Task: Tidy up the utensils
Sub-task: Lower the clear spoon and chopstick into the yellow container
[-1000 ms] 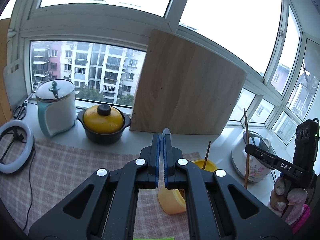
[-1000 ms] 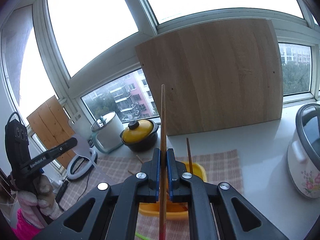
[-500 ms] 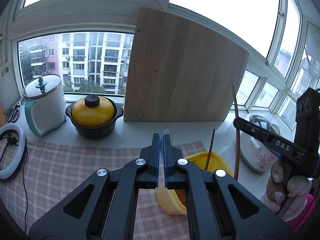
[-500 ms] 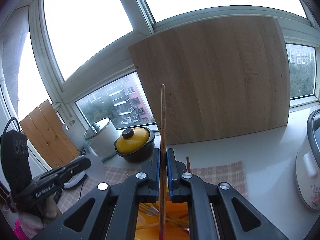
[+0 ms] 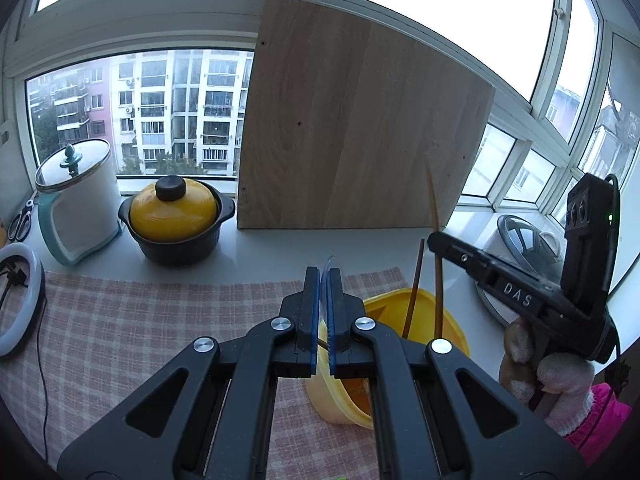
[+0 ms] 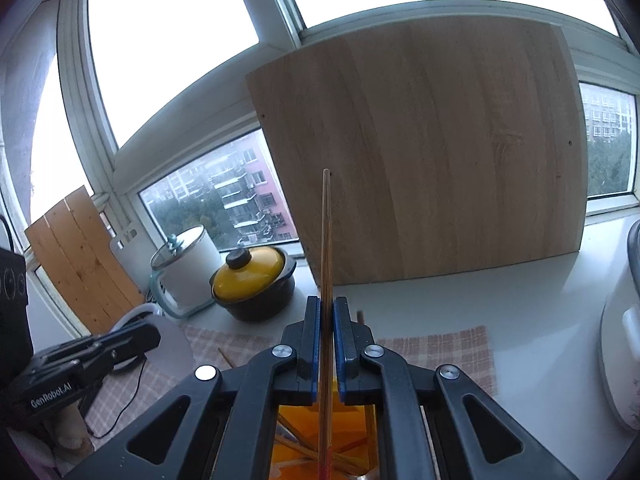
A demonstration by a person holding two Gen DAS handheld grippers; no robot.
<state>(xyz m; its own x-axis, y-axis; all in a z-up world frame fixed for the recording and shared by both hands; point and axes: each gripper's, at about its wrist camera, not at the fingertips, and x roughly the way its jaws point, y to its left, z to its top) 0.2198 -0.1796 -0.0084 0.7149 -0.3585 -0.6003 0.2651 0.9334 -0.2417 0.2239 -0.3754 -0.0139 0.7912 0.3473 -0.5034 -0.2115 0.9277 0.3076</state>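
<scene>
R gripper [image 6: 327,320] lowered w/ 1 chopstick [image 6: 326,240] clamped in jaws | yellow tub [image 5: 416,312]: 1 | L gripper [image 5: 323,292] jaws pinch clear utensil [image 5: 330,261]

The left wrist view shows the letters "DAS" in pale print on the black arm of the right gripper [image 5: 434,242], which a hand holds at the right edge. The right wrist view shows "GenRobot.AI" in white on the black body of the left gripper [image 6: 154,336], low at the left edge; no other writing can be read
</scene>
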